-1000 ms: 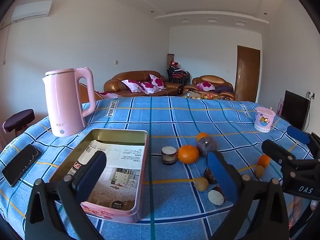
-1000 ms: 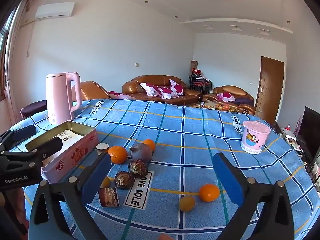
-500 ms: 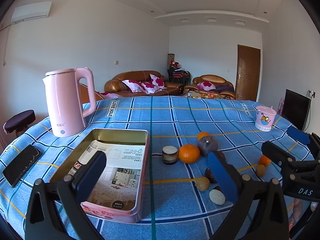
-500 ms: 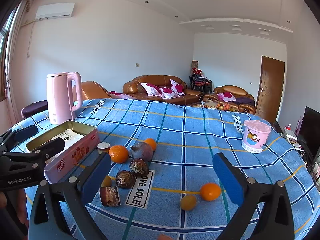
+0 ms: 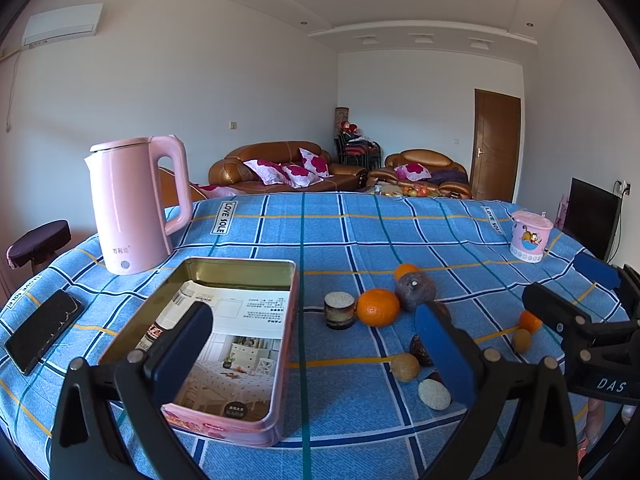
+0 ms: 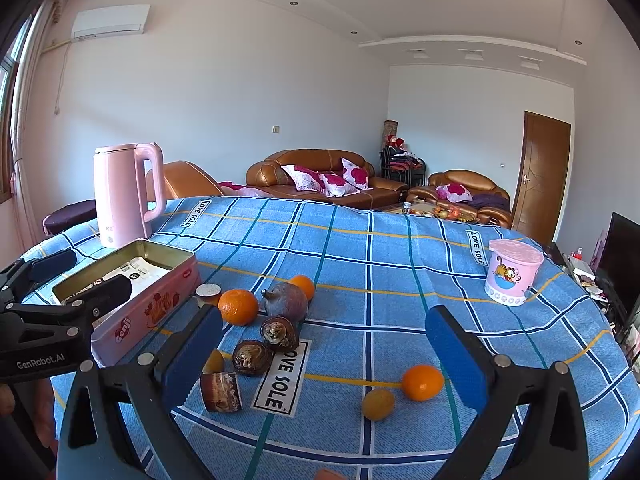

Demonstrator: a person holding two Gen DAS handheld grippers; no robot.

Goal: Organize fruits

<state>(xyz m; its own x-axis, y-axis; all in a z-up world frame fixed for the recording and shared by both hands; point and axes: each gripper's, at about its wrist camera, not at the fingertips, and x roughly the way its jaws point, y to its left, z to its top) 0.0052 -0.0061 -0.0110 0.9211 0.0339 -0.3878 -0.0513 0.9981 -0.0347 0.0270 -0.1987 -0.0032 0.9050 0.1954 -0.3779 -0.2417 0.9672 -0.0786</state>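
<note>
While we held both tools above the tabletop (image 6: 360, 240), this was the scene.
Left tool (image 5: 316, 356): spread wide, holding nothing, over the pink tin's (image 5: 280, 360) near end.
Right tool (image 6: 324, 356): spread wide, holding nothing.
Fruits: large orange (image 6: 238, 307) and purple fruit (image 6: 286, 301) lay just right of the tin; small orange (image 6: 423, 382) well right of it.

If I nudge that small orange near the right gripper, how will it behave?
The small orange looks round and smooth, so it will probably roll across the flat blue tablecloth. Nothing props it; the yellowish fruit beside it might get bumped. Its skin probably resists gentle squeezing.
</note>
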